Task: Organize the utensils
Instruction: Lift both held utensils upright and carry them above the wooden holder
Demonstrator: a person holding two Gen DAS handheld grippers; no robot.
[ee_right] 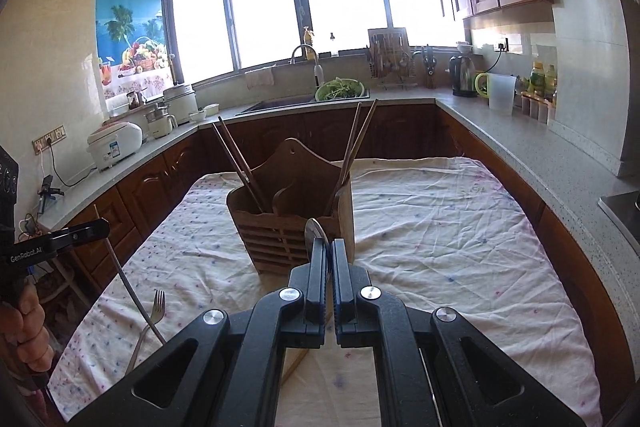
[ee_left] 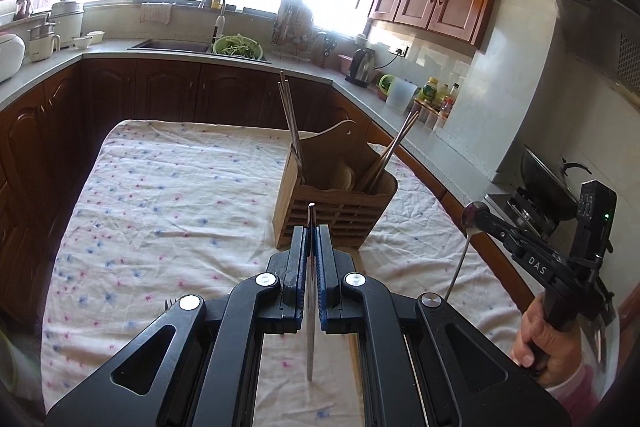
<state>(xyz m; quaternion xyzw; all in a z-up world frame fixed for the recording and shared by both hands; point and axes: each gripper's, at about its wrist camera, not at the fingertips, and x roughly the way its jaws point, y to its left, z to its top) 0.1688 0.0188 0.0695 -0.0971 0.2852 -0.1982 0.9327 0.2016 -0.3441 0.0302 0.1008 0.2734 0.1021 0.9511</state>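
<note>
A wooden utensil holder (ee_left: 334,205) (ee_right: 294,227) stands on the cloth-covered table, with chopsticks (ee_left: 290,119) (ee_right: 352,147) leaning in its left and right compartments. My left gripper (ee_left: 311,239) is shut on a metal chopstick (ee_left: 310,307) held upright, just in front of the holder; in the right wrist view it is at the left (ee_right: 100,227). My right gripper (ee_right: 329,251) is shut on a metal spoon (ee_right: 316,229), bowl up, close to the holder's front; the spoon (ee_left: 472,215) also shows at the right of the left wrist view. A fork (ee_right: 154,311) lies on the cloth.
The table cloth (ee_left: 160,195) is white with small flowers. Dark wood cabinets and a grey counter (ee_right: 520,131) run around the table. On the counter are a sink, a green bowl of vegetables (ee_right: 340,89), a kettle (ee_right: 462,75), bottles and a rice cooker (ee_right: 116,143).
</note>
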